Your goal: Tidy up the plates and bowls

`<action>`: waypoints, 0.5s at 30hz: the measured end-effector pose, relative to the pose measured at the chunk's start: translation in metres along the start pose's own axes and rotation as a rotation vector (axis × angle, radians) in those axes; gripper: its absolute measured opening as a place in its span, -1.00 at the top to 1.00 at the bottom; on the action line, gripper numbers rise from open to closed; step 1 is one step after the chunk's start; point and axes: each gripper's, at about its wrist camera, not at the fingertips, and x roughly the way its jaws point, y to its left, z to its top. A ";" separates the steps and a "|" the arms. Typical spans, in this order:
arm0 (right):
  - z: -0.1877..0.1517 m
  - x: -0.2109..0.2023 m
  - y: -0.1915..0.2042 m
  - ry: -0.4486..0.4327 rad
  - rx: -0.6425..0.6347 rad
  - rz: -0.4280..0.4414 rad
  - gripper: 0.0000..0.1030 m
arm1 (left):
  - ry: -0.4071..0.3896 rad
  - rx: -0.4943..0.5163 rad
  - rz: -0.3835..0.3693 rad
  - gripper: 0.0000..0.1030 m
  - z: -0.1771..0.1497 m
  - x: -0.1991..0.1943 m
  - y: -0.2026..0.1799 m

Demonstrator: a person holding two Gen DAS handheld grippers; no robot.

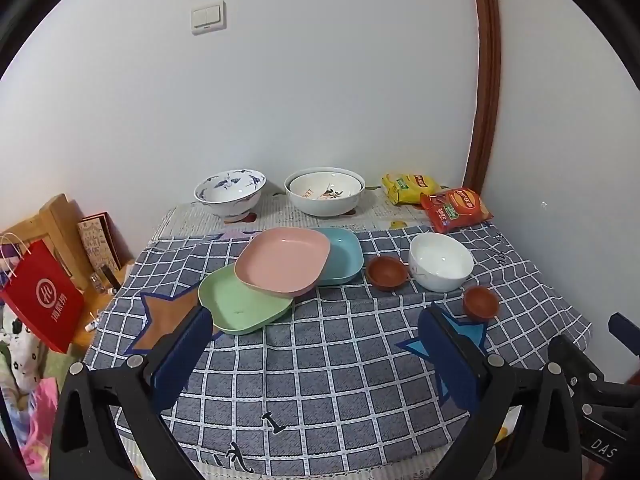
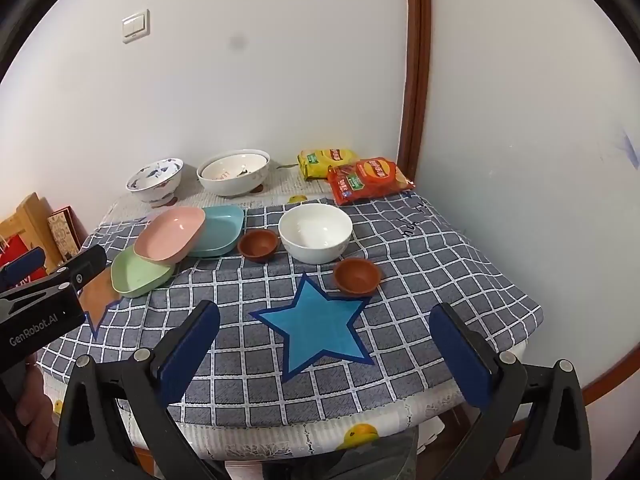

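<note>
Left wrist view: left gripper [image 1: 316, 332] spread wide, holding nothing, above the checked cloth [image 1: 320, 360]. Pink plate [image 1: 282, 260] overlaps green plate [image 1: 240, 306] and blue plate [image 1: 344, 254].

Right wrist view: right gripper [image 2: 324, 330] wide apart, empty; white bowl [image 2: 315, 237] between two brown bowls [image 2: 259, 244].

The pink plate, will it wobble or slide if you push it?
Probably yes. The pink plate sits tilted, propped across the green plate and blue plate, so a nudge may rock it. It looks like smooth, light plastic, so it may slide off.
</note>
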 end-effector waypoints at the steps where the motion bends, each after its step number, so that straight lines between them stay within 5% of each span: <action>1: 0.000 -0.001 0.000 -0.002 -0.001 0.000 -1.00 | 0.000 0.001 0.001 -1.00 0.000 0.000 0.000; 15: 0.001 -0.003 0.002 -0.009 -0.012 0.003 -1.00 | -0.004 -0.007 -0.001 -1.00 -0.001 -0.003 0.001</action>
